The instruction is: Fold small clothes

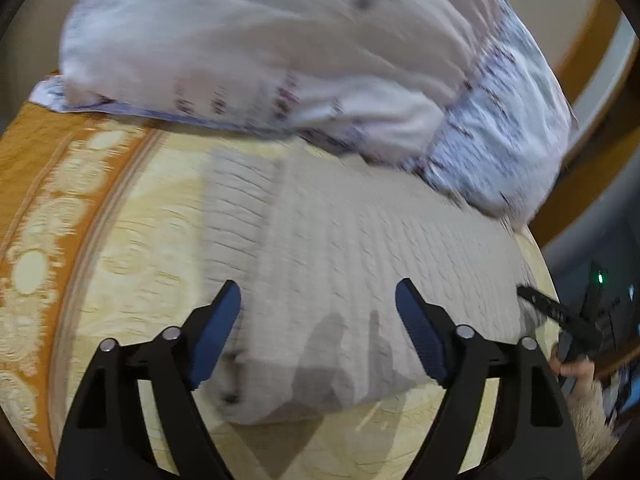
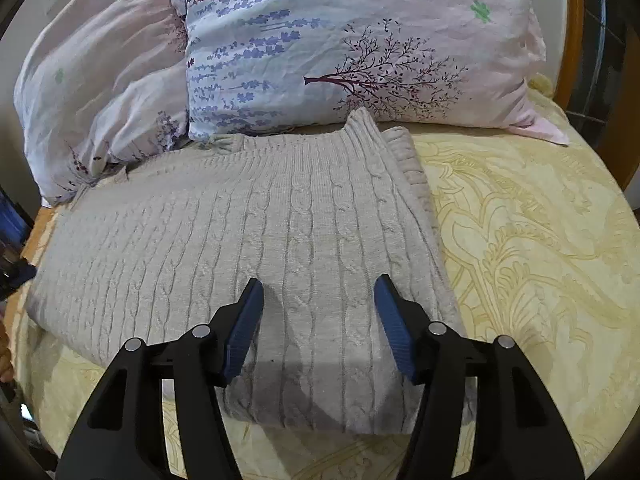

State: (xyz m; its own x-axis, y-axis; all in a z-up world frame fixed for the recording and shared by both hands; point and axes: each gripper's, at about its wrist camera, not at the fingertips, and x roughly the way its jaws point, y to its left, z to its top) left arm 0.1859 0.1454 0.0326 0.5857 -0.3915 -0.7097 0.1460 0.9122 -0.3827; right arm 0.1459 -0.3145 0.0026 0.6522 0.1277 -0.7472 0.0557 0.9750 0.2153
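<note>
A beige cable-knit sweater [image 2: 248, 232] lies folded flat on the yellow bedspread [image 2: 520, 240], its ribbed hem toward the pillows. It also shows, blurred, in the left wrist view [image 1: 340, 260]. My right gripper [image 2: 319, 292] is open and empty, just above the sweater's near right part. My left gripper [image 1: 318, 300] is open and empty over the sweater's near edge. The right gripper's black body [image 1: 560, 316] shows at the right edge of the left wrist view.
Two floral pillows [image 2: 340, 48] [image 2: 96, 92] lie against the sweater's far edge. The bedspread has an orange patterned border [image 1: 48, 184] on the left. A wooden bed frame [image 2: 576, 20] rises at the far right. The bed edge drops off on the left.
</note>
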